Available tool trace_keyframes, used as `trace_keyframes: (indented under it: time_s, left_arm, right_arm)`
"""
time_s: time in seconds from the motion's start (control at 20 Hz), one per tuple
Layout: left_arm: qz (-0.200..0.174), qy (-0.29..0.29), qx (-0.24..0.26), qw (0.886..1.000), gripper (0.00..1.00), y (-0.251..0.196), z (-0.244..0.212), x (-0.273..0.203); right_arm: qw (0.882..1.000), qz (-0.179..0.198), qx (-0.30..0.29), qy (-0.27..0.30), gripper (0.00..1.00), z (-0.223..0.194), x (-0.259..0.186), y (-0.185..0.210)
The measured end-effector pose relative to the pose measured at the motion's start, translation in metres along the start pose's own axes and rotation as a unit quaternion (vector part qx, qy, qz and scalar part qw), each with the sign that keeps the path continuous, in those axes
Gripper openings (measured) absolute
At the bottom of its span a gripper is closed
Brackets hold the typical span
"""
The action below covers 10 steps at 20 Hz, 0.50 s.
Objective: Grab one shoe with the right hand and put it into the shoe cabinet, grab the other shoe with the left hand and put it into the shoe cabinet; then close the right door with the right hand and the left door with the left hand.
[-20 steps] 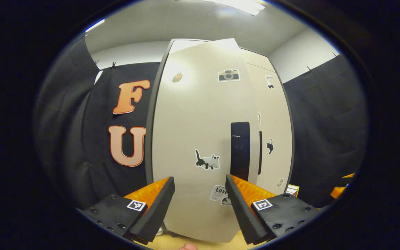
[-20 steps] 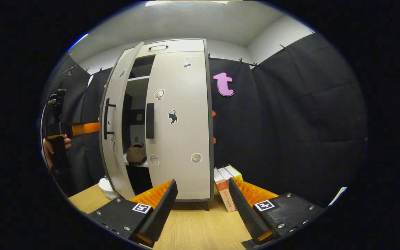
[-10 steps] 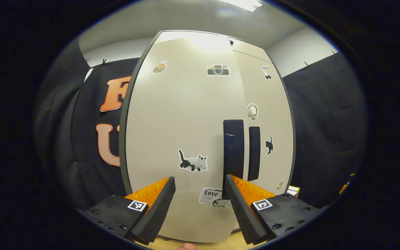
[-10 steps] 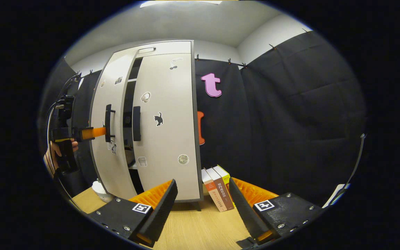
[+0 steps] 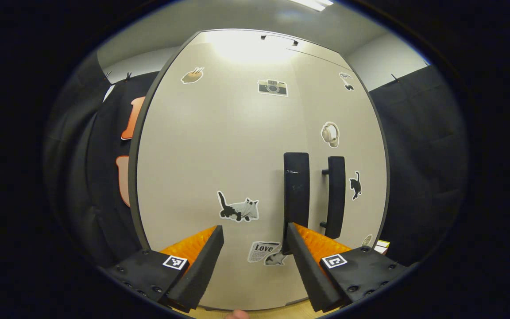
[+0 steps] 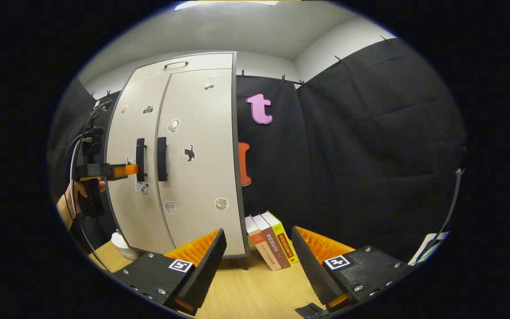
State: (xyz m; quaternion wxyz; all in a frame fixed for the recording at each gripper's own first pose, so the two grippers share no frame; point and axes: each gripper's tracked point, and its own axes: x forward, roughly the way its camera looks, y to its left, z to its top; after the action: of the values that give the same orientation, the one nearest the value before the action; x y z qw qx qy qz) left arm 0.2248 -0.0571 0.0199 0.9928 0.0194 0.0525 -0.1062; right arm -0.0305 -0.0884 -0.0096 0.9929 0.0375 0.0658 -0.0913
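Note:
The shoe cabinet stands on the table with both doors shut, so the shoes are hidden. In the left gripper view the left door is very close, with its dark handle beside the right door's handle. My left gripper is open against the left door, one finger just under that handle. In the right gripper view this left gripper presses the left door next to its handle, held by a hand. My right gripper is open and holds nothing, back from the cabinet over the table.
Three books lean against the cabinet's right side on the wooden table. A white object sits on the table by the cabinet's left corner. Black cloth walls stand behind and to the right.
The left door has swung from ajar to fully shut under the left gripper's push. The shoe seen inside a second ago is now hidden. The right gripper has turned slightly right.

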Motion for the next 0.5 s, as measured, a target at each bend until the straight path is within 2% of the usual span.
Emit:
trace_keyframes:
  time_s: [0.25, 0.5]
  left_arm:
    - [0.008, 0.006, 0.003, 1.000, 0.95, 0.002, -0.001, -0.003]
    - [0.011, -0.024, 0.007, 1.000, 0.95, 0.001, 0.026, -0.053]
  right_arm:
    - [1.000, 0.002, 0.000, -0.001, 0.92, 0.002, 0.002, -0.002]
    - [1.000, 0.020, -0.001, -0.003, 0.92, 0.002, 0.005, 0.008]
